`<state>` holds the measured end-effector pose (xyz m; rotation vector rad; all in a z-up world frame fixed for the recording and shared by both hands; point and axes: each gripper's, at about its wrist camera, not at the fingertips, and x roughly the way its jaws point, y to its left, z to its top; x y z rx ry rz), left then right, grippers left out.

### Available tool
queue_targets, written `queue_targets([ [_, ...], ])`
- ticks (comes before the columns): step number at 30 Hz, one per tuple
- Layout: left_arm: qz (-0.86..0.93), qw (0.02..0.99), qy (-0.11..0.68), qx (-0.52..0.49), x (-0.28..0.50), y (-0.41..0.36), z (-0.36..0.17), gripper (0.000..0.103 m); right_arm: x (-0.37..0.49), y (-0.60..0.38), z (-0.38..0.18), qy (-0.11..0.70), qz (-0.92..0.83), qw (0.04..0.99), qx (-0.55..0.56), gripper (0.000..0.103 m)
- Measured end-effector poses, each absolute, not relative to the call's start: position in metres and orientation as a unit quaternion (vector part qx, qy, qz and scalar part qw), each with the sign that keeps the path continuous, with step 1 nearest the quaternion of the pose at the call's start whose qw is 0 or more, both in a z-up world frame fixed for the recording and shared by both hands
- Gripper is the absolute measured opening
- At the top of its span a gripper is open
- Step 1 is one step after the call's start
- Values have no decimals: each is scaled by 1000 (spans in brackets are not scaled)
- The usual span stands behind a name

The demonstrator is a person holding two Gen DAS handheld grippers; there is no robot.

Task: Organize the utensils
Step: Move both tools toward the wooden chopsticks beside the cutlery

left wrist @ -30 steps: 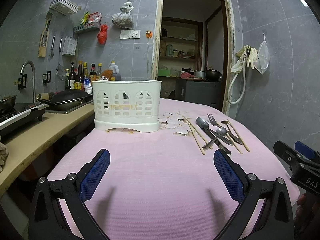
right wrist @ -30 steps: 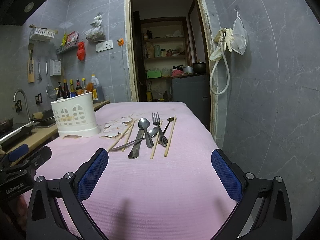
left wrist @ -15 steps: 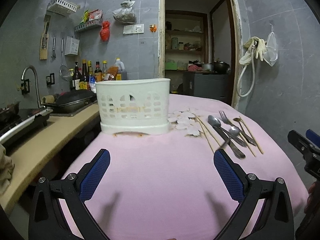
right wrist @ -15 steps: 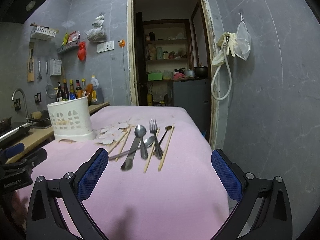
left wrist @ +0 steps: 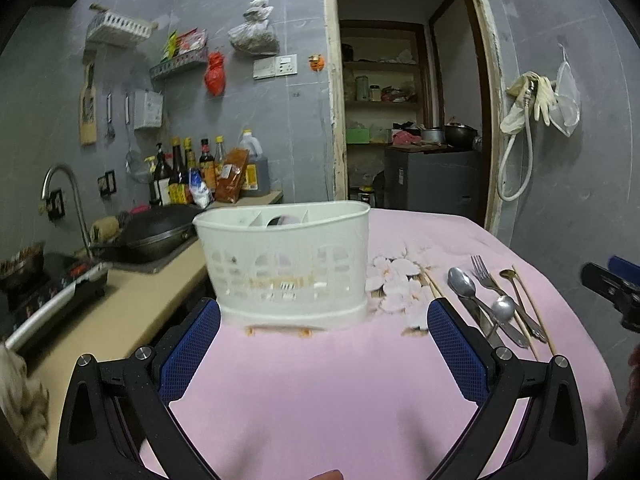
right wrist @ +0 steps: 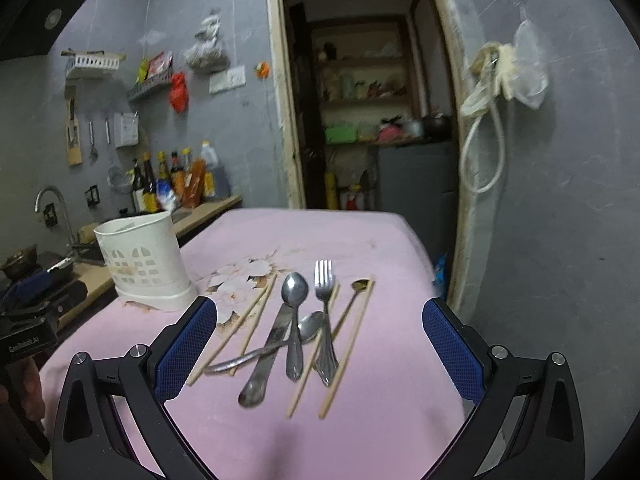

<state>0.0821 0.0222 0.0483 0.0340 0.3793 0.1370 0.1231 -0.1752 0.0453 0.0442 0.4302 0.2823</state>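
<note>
A white slotted utensil holder (left wrist: 286, 268) stands upright on the pink tablecloth (left wrist: 320, 392), also in the right wrist view (right wrist: 144, 266). My left gripper (left wrist: 324, 350) is open and empty just in front of it. To its right lies a loose pile: steel spoons (right wrist: 295, 292), a fork (right wrist: 323, 280), a knife (right wrist: 266, 356), a small gold spoon (right wrist: 360, 285) and wooden chopsticks (right wrist: 348, 344). The pile shows in the left wrist view too (left wrist: 492, 300). My right gripper (right wrist: 320, 354) is open and empty, low over the near end of the pile.
A kitchen counter (left wrist: 120, 300) with a wok (left wrist: 156, 232), stove and bottles runs along the left of the table. A grey wall (right wrist: 560, 240) stands close on the right. An open doorway (right wrist: 360, 120) lies behind the table's far edge.
Both grippers have moved forward and lower. The left has closed in on the holder; the right has come over the utensil pile. Both stay open.
</note>
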Motion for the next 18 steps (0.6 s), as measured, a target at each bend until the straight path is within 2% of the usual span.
queue_targets([
  [11, 11, 971, 235, 34, 130, 7, 45, 102, 168, -182, 51, 242, 167, 956, 18, 103],
  [18, -49, 957, 285, 31, 160, 1, 45, 101, 191, -186, 33, 312, 143, 939, -5, 103],
])
